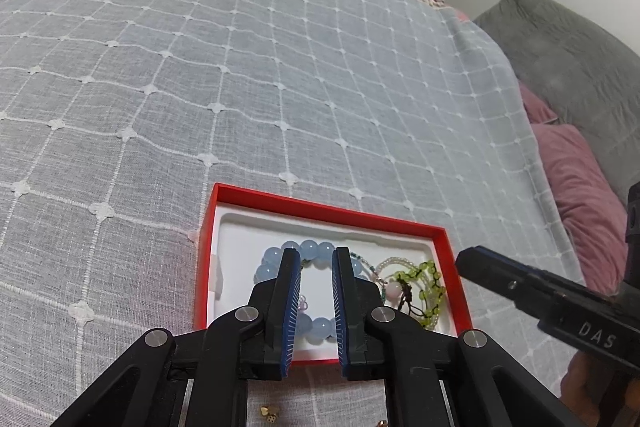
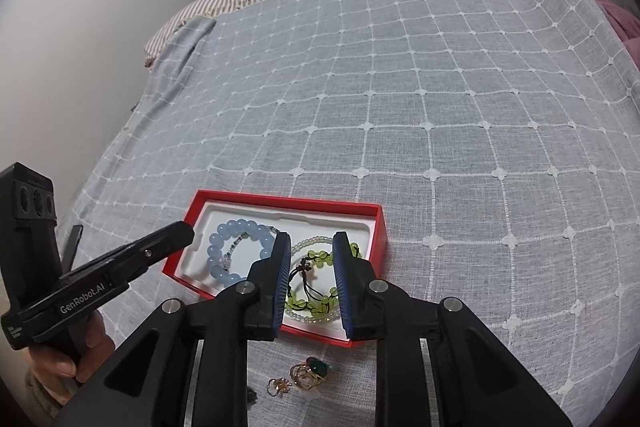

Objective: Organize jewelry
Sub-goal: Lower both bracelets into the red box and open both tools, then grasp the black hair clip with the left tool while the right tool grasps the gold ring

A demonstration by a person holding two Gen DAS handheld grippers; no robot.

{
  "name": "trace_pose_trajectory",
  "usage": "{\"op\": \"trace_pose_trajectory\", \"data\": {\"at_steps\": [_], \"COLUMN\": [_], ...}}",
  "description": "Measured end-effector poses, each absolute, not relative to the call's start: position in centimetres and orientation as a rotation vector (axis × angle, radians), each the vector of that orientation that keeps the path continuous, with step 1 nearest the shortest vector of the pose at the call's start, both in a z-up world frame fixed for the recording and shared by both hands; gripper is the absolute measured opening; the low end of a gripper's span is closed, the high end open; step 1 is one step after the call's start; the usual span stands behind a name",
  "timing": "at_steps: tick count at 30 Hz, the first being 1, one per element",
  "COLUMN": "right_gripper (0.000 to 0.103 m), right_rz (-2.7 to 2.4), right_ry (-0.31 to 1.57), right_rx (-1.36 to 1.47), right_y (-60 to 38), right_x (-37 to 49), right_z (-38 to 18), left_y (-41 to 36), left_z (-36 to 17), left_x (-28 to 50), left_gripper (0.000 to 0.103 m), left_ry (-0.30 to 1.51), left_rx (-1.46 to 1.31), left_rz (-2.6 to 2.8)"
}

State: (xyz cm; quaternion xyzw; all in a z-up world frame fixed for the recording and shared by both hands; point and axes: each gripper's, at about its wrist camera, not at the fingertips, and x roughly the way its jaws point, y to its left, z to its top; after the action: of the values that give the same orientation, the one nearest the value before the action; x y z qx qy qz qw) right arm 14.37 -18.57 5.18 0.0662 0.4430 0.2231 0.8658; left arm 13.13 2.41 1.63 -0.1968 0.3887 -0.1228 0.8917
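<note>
An open red box (image 1: 320, 205) (image 2: 280, 197) with a white insert lies on the checked bedspread. Inside it are a blue bead bracelet (image 1: 308, 249) (image 2: 236, 229), a green bead bracelet (image 1: 430, 269) (image 2: 316, 257) with dark cord, and a clear bead strand (image 1: 390, 261). My left gripper (image 1: 316, 253) hovers over the blue bracelet, jaws a narrow gap apart, holding nothing. My right gripper (image 2: 307, 237) hangs over the green bracelet, open and empty. Gold rings, one with a green stone (image 2: 310, 375), lie on the cloth in front of the box. Small gold pieces (image 1: 268, 413) show under the left gripper.
The grey-blue bedspread (image 2: 420, 107) stretches far behind the box. Pink pillows (image 1: 580, 195) and a grey one (image 1: 568, 59) lie at the right. A white wall (image 2: 80, 67) borders the bed's left side. A hand (image 2: 76, 359) holds the left gripper's handle.
</note>
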Motion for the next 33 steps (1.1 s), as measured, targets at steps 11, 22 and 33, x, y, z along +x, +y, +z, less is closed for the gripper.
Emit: {"op": "trace_pose_trajectory", "data": {"at_steps": [11,22,33], "right_gripper": [0.023,0.023,0.023], "right_rz": [0.452,0.439,0.417], "right_ry": [0.941,1.057,1.122], "right_rx": [0.061,0.108,0.177], "right_y": [-18.5,-18.8,-19.7], "right_x": [11.0,9.4,8.3], "right_z": [5.8,4.7,3.2], "left_y": [1.5,-1.5,-4.5], "left_z": [2.1,0.9,-1.1], "left_x": [11.2,8.4,5.5], "left_gripper": [0.024,0.039,0.040], "left_ry": [0.865,0.990,1.045], "left_rx": [-0.316,-0.174,-0.047], "left_rz": [-0.324,-0.408,-0.411]}}
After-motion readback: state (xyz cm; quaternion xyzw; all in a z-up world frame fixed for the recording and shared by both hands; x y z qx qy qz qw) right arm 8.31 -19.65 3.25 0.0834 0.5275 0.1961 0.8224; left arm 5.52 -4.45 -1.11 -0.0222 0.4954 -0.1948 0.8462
